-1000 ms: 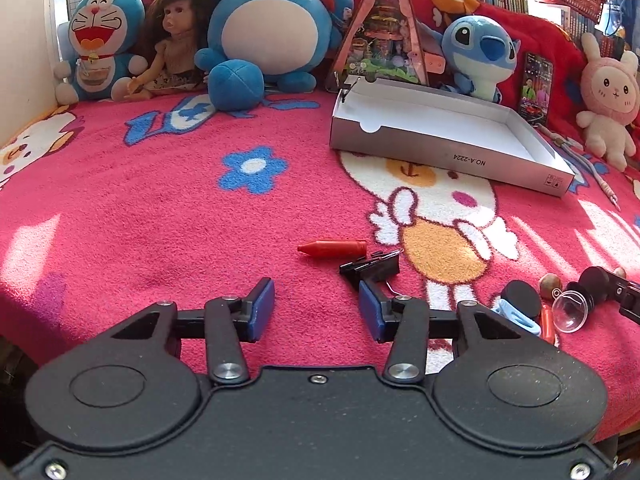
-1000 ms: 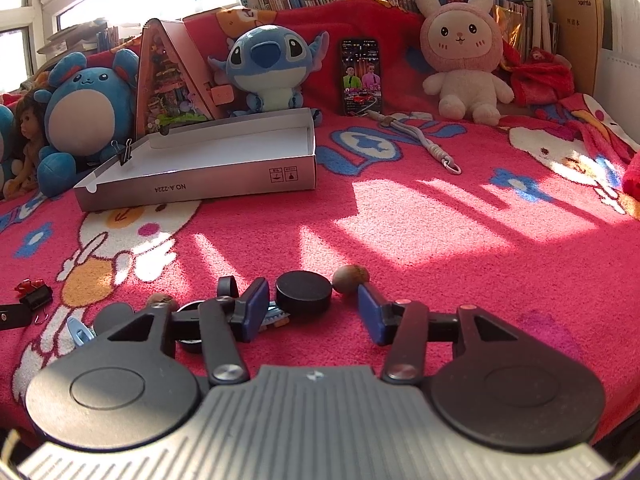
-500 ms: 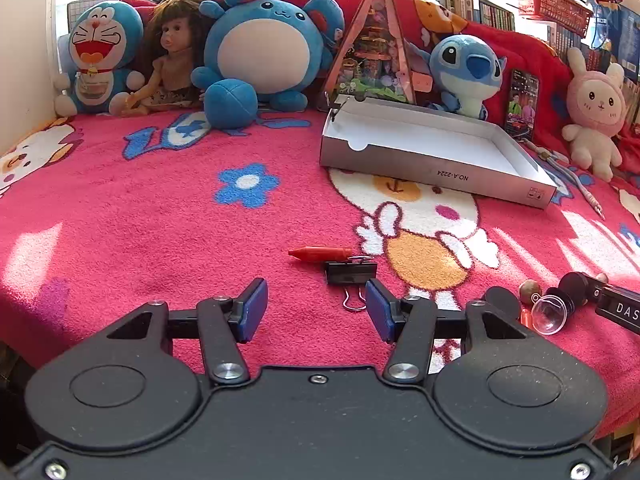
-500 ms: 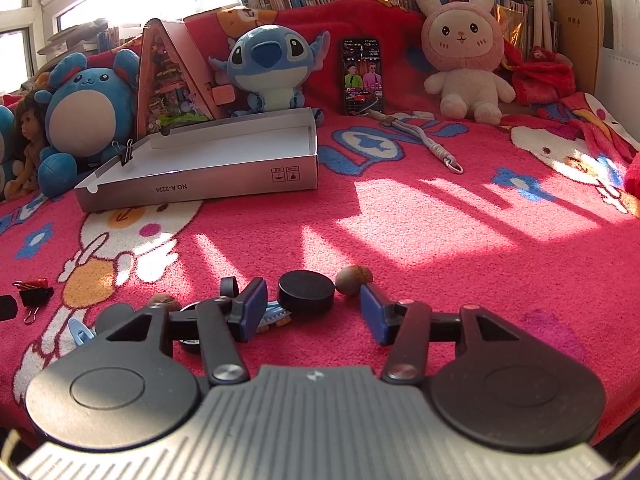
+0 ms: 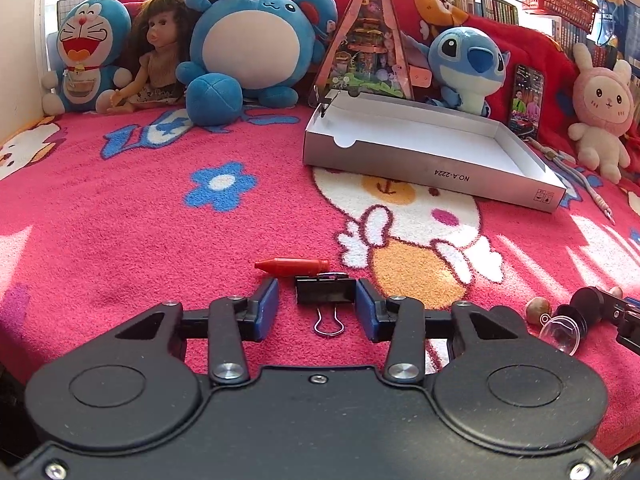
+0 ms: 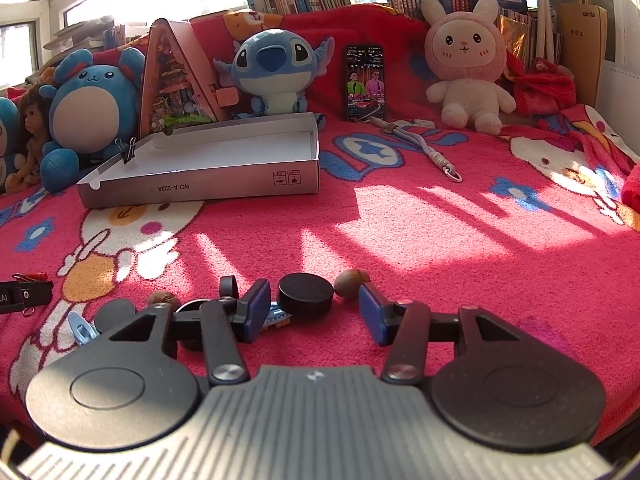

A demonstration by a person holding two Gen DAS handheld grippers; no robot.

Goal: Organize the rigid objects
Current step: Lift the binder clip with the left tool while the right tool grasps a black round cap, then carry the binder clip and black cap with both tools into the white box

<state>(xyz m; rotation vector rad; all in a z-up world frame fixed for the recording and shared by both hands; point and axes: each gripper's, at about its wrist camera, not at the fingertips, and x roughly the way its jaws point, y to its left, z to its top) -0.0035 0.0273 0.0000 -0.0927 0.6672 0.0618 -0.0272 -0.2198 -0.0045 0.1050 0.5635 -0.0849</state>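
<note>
In the left wrist view my left gripper [image 5: 316,306] is open, its blue pads on either side of a black binder clip [image 5: 325,290] lying on the red blanket. A red crayon [image 5: 292,266] lies just beyond the clip. In the right wrist view my right gripper [image 6: 314,310] is open, with a black round puck [image 6: 306,294] between its fingertips and a brown nut [image 6: 351,279] by the right pad. A shallow white box [image 5: 424,152] stands farther back, also in the right wrist view [image 6: 208,176].
Small items lie near the right gripper: a blue clip [image 6: 82,326], another nut [image 6: 160,299], black discs [image 6: 116,312], a clear dome [image 5: 560,330]. Plush toys [image 5: 248,44] and a doll [image 5: 154,60] line the back. A lanyard [image 6: 424,148] lies right of the box.
My left gripper has shifted so that the binder clip now lies centred between its pads and closer in. The right gripper has barely moved, edging slightly toward the puck.
</note>
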